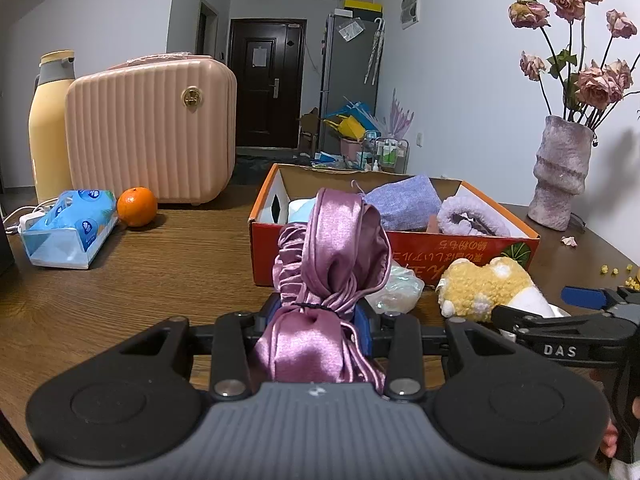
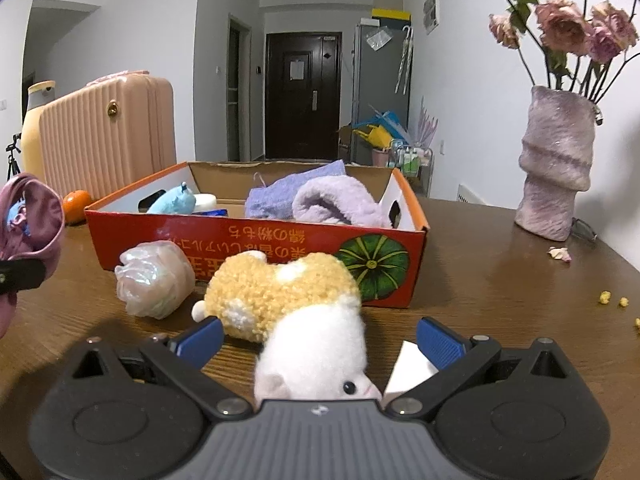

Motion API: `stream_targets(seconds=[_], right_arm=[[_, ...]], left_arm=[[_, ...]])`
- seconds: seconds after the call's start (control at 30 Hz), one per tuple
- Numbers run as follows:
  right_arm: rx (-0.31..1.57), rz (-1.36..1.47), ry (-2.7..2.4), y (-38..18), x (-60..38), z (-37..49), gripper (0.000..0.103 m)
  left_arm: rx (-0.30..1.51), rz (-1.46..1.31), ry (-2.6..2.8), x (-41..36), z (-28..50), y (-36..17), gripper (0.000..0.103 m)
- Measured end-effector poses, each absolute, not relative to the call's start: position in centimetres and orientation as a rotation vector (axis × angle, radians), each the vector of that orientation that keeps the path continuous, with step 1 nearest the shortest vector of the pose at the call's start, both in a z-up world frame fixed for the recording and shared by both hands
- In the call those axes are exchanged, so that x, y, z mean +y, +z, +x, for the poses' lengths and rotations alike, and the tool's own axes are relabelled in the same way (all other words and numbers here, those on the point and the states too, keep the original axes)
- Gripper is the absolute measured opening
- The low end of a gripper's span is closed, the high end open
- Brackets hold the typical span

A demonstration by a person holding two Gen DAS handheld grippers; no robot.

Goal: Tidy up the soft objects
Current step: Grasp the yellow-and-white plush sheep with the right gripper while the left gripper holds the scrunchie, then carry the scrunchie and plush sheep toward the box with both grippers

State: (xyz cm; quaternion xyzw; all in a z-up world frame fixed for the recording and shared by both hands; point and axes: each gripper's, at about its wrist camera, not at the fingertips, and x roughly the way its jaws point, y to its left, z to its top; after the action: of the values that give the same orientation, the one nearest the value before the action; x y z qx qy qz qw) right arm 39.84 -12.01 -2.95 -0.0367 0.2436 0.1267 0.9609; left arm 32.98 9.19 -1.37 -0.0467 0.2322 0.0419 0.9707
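My left gripper (image 1: 320, 312) is shut on a pink satin cloth bundle (image 1: 328, 256), held above the table in front of the orange cardboard box (image 1: 460, 246). The bundle also shows at the left edge of the right wrist view (image 2: 28, 220). My right gripper (image 2: 320, 338) is open around a yellow and white plush toy (image 2: 296, 300) lying on the table in front of the box (image 2: 256, 240). The toy shows in the left wrist view (image 1: 484, 284). The box holds purple towels (image 2: 320, 196) and a blue plush (image 2: 176, 200). An iridescent crumpled bag (image 2: 154, 280) lies beside the toy.
A pink suitcase (image 1: 152, 128), yellow bottle (image 1: 50, 128), orange (image 1: 137, 207) and tissue pack (image 1: 68, 228) stand at the left. A vase of dried roses (image 2: 556, 164) stands at the right. Petals and yellow crumbs (image 2: 612, 300) lie on the table.
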Motion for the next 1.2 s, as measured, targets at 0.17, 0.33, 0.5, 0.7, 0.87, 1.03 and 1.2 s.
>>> stream_targets(seconds=[0.17,0.33,0.5,0.7,0.87,1.03,1.2], right_arm=[[0.530,-0.076,0.282,-3.3,-11.4,41.0,0.101],[0.603,-0.073,0.306,-3.8,-11.0,42.4,0.093],[0.637,-0.053,0.336,-4.2,-11.1,43.1,0.080],[0.647,-0.042,0.337,-4.4,-11.2,43.2,0.060],[0.639,-0.016,0.328,-4.3,-11.8,43.1,0.052],[0.604,-0.026,0.323,-4.0,-12.0,42.4,0.052],[0.554,-0.045,0.327,-3.4,-11.9,41.5,0.052]], left_arm=[[0.472,-0.094,0.086,9.2,33.1,-1.4,0.038],[0.473,-0.094,0.086,9.2,33.1,-1.4,0.038],[0.473,-0.094,0.086,9.2,33.1,-1.4,0.038],[0.474,-0.095,0.086,9.3,33.2,-1.4,0.038],[0.474,-0.097,0.083,9.3,33.2,-1.5,0.038],[0.479,-0.105,0.081,9.5,33.4,-1.6,0.038],[0.477,-0.113,0.075,9.6,33.3,-1.5,0.038]])
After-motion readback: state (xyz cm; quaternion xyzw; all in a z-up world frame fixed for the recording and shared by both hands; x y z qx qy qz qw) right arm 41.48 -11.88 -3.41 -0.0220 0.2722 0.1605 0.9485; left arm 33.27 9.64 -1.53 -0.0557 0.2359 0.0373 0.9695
